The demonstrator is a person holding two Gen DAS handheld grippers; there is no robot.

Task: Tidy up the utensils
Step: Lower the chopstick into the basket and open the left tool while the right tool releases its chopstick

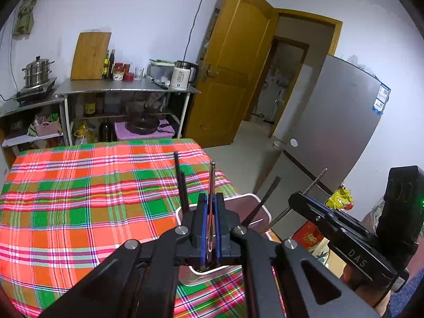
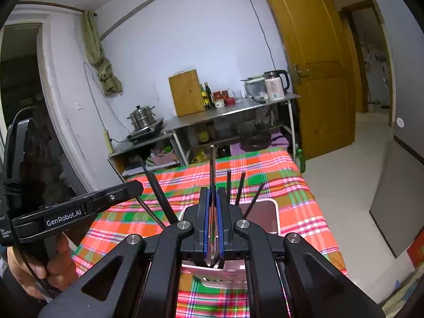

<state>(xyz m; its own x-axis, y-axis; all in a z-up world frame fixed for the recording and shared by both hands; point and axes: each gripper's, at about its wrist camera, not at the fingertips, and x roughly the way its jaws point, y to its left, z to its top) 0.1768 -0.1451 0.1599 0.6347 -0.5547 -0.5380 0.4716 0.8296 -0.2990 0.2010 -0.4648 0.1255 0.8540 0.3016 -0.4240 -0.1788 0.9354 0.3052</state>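
Note:
A pink utensil holder (image 1: 250,206) (image 2: 265,212) stands on the plaid tablecloth (image 1: 92,198) (image 2: 291,185) near its edge. Black chopsticks (image 1: 182,185) (image 2: 239,188) and metal sticks lean out of it. My left gripper (image 1: 211,198) is shut on a thin metal utensil (image 1: 212,177) that stands upright over the holder. My right gripper (image 2: 212,193) is shut on a thin metal utensil (image 2: 212,164), also upright over the holder. Each gripper shows in the other's view, the right one (image 1: 344,228) beside the holder, the left one (image 2: 79,209) at the left.
A steel shelf unit (image 1: 127,90) (image 2: 233,111) with a kettle, jars, a cutting board and a steamer pot stands behind the table. A yellow door (image 1: 233,66) (image 2: 312,66) is open at the right. A grey fridge (image 1: 331,122) is close on the right.

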